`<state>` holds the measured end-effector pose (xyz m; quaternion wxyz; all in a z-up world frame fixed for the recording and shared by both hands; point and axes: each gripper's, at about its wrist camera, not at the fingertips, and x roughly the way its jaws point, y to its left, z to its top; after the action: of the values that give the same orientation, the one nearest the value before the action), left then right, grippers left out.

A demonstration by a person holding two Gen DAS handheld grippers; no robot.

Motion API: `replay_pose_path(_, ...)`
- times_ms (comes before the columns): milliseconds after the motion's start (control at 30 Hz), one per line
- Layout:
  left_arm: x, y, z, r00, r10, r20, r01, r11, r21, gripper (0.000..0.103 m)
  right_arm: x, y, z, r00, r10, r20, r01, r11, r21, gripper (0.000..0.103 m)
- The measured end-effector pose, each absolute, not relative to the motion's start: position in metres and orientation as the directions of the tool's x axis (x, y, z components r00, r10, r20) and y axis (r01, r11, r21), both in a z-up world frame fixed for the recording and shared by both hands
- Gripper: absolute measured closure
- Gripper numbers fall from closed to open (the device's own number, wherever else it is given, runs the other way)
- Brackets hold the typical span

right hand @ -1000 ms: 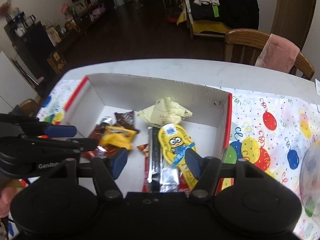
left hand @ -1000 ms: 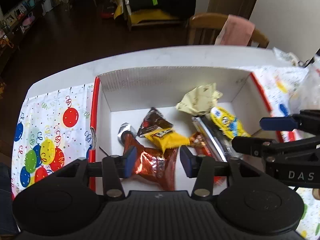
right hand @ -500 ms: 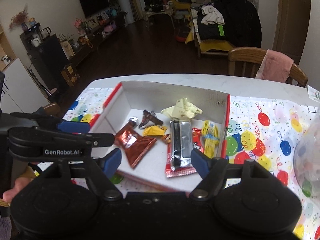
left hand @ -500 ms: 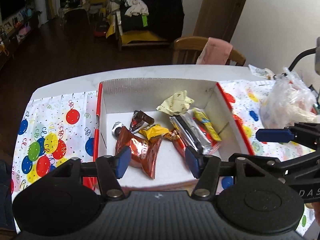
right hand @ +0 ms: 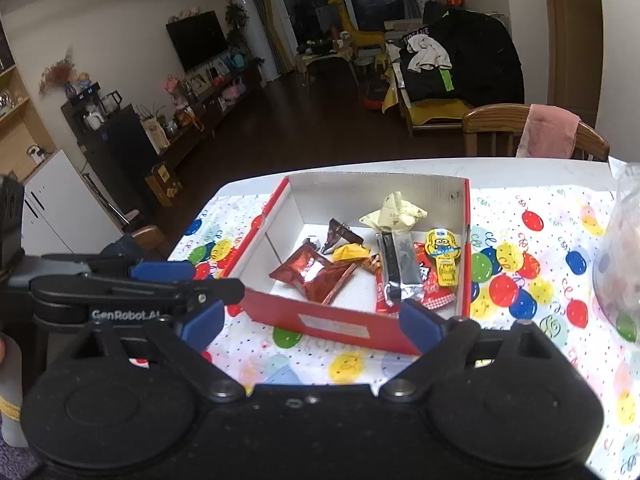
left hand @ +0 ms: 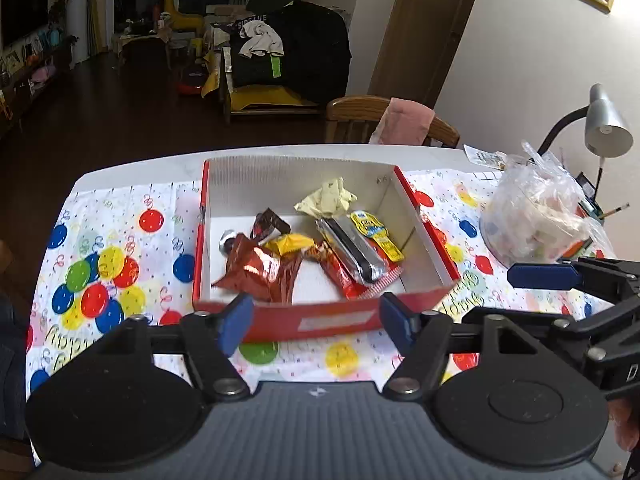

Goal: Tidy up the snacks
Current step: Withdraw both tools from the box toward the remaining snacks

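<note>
matt cardboard box (left hand: 320, 322); glossy foil wrapper (left hand: 260, 270) at 9 o'clock inside it; crinkly clear plastic bag (left hand: 536, 220); wooden chair (left hand: 360, 116).

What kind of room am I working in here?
Most likely a home's open living and dining area: a wall-mounted TV, a wooden dining chair, and a table under a balloon-print cloth.

"GenRobot.AI" stood in white on the left claw (right hand: 200, 300); the snack wrappers' print was too small to read.

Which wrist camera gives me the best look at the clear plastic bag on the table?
Left wrist: the clear plastic bag sits whole, right of the red box. The right wrist view catches only a blurred sliver at its right edge.
</note>
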<state>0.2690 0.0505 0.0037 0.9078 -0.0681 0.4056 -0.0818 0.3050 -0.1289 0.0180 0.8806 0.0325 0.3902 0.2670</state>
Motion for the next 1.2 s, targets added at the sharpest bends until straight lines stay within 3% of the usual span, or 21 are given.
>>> replay_pose_path(433,0.21,0.053,-0.012,0.668,-0.167,-0.725,0.079,0.985,-0.154,0.031,0.253,-0.13,-0.003,0.556,0.483,-0.676,-0.436,0.862,0.257,0.0)
replay_pose_path(633,0.196,0.052,-0.025,0.66,-0.16,-0.734,0.069,0.986,-0.153,0.024,0.232,-0.129,-0.02,0.558,0.473,-0.683,-0.428,0.868,0.251,0.0)
replay_pose_path(1200,0.171,0.035,-0.082,0.578,-0.106,-0.809,0.077,0.994,-0.076,0.024,0.206,-0.133,-0.083,0.513,0.397,-0.761,-0.404,0.894,0.194,0.0)
